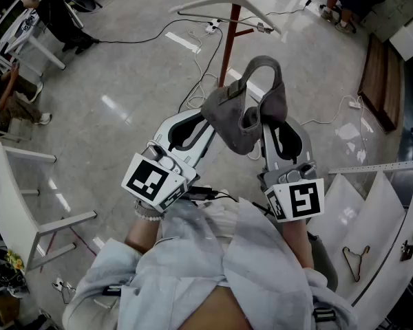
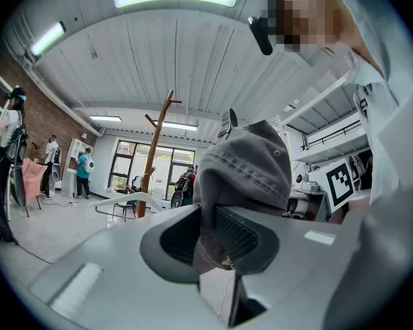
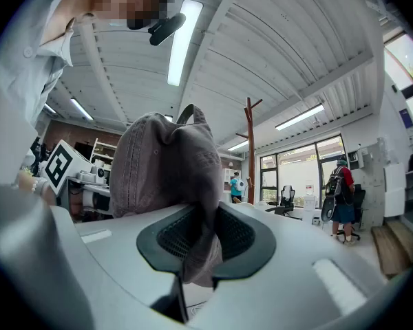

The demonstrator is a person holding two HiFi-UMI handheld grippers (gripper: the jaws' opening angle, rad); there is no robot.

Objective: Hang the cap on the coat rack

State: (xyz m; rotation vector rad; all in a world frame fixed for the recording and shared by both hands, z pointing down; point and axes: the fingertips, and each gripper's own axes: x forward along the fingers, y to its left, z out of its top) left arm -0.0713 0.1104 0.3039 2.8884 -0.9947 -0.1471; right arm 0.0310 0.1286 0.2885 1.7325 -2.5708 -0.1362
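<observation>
Left gripper (image 1: 205,121) and right gripper (image 1: 272,120): jaws of each clamped on grey cap (image 1: 242,112), held just short of coat rack (image 1: 229,33).

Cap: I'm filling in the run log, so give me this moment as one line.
cap: raised, pinched on two sides | left gripper: shut on cap | right gripper: shut on cap | coat rack: ahead, cap not yet hung

We can read no words, brand names or numbers anywhere. The only printed marks are black-and-white square patterns, without letters: one on the left gripper (image 1: 208,121), on its left marker cube (image 1: 151,179), one on the right gripper (image 1: 270,126), on its right marker cube (image 1: 304,199).
</observation>
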